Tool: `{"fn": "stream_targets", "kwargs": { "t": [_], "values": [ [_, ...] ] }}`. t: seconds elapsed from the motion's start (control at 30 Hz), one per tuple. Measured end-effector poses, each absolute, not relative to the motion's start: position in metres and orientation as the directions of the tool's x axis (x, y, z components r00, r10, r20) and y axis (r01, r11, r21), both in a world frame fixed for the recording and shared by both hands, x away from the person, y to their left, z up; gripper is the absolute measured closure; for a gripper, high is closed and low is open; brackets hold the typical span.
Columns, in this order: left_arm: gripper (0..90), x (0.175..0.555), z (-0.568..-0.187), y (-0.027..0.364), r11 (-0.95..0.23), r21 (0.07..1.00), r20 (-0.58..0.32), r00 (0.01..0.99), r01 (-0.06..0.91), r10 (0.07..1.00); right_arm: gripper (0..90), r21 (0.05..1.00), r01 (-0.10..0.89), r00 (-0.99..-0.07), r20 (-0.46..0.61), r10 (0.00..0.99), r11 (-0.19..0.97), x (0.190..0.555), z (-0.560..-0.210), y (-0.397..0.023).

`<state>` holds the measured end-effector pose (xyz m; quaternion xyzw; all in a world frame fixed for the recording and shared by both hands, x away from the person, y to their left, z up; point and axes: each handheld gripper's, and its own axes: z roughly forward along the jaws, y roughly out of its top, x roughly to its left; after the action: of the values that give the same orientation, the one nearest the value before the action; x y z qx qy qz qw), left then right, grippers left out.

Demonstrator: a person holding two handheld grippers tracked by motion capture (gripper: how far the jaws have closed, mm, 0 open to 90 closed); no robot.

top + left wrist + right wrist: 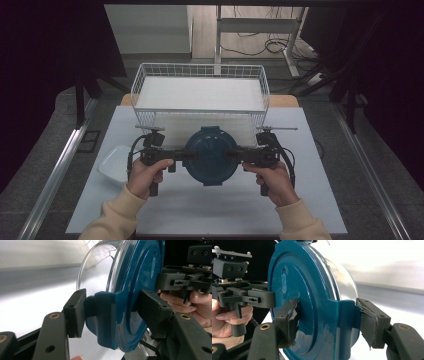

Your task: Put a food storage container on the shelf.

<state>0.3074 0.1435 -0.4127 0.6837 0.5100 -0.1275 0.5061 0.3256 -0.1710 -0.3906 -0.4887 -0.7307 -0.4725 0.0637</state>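
Hand-held gripper, left (186, 156): clamped on a side latch tab of the lidded container (211, 155), one pad under the tab and one on the blue lid (140, 285). Hand-held gripper, right (234, 156): clamped the same way on the opposite tab, pads pinching lid face and tab back. Container held between the two, seemingly just off the bench (210, 210), in front of the white wire basket (200, 92), with the white dish (115, 164) lying off to the left near the bench edge. Clear bowl (97, 272) visible beneath the lid in the left gripper view.

Risks from here, as a judgement:
- Grip only on small smooth plastic tabs, so possible slipping if either squeeze eases, dropping one side.
- Uneven raising of the two hands likely to tilt the container and twist it out of the pads.
- Worn, torn pad covering on the right jaws, hence weaker friction on that side.
- A latch flipping open under the pull, letting the bowl fall away from the lid.
- Basket rim close ahead, so a low carry forward could catch the bowl on the wire.
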Motion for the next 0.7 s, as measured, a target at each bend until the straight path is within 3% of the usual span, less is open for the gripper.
{"fn": "stream_targets", "kwargs": {
  "t": [0.7],
  "values": [
    [41.0,0.318,-0.363,0.154,0.049,0.599,-0.677,0.473,0.799,0.564,37.9,0.66,0.744,-0.554,0.521,0.65,0.105,0.338,-0.338,-0.16]
  ]
}}
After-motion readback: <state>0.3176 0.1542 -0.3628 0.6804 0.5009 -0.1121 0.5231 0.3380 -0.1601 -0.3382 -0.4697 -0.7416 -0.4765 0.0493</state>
